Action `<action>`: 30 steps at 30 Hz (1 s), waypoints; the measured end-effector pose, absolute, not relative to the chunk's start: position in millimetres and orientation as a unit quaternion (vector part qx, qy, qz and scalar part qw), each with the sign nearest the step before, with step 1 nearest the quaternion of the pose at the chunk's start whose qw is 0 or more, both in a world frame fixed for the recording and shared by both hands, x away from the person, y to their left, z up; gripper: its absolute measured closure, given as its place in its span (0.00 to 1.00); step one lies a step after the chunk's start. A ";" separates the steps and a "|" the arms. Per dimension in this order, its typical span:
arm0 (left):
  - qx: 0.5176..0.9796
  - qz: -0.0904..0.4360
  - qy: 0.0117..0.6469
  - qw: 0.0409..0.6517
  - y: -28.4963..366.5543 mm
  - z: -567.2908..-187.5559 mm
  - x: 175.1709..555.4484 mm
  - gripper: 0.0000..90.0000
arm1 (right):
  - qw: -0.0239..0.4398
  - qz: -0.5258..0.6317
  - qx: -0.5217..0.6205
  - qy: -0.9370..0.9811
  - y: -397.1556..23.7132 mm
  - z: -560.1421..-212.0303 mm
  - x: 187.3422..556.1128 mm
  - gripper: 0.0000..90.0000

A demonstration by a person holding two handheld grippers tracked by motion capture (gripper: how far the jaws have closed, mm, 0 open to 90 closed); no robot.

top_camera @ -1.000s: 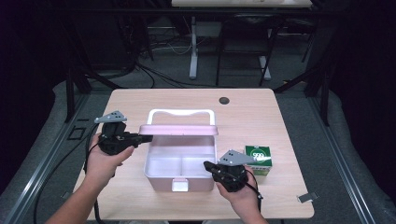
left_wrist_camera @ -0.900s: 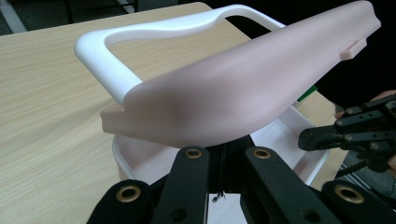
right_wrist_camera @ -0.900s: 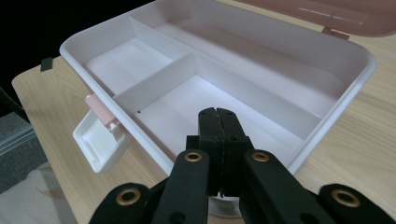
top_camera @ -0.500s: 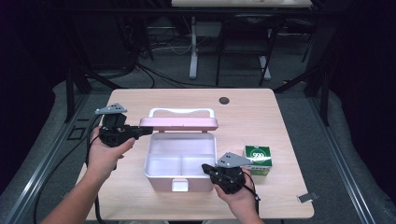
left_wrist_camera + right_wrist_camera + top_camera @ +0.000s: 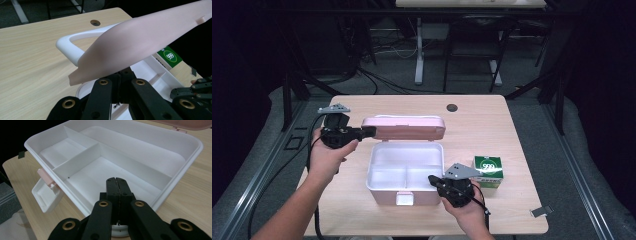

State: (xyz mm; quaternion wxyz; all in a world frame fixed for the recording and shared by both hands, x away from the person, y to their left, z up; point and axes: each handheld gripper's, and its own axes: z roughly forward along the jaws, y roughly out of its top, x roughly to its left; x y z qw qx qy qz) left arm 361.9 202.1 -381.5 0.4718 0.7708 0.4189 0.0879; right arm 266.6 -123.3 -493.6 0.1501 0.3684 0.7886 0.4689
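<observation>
Left gripper at centre left, jaws closed beneath the raised pink plastic lid; white compartmented plastic box open mid-frame; right gripper at lower centre, jaws shut, empty, over its rim.

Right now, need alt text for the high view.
A white storage box sits open on a wooden table, its pink lid raised by the shut left gripper. The shut right gripper rests at the box's near right corner, beside a green carton.
</observation>
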 end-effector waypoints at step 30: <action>0.771 0.116 0.479 0.403 199.1 -397.9 402.7 1.00 | 0.152 0.474 0.373 0.783 -123.4 -494.7 266.3 1.00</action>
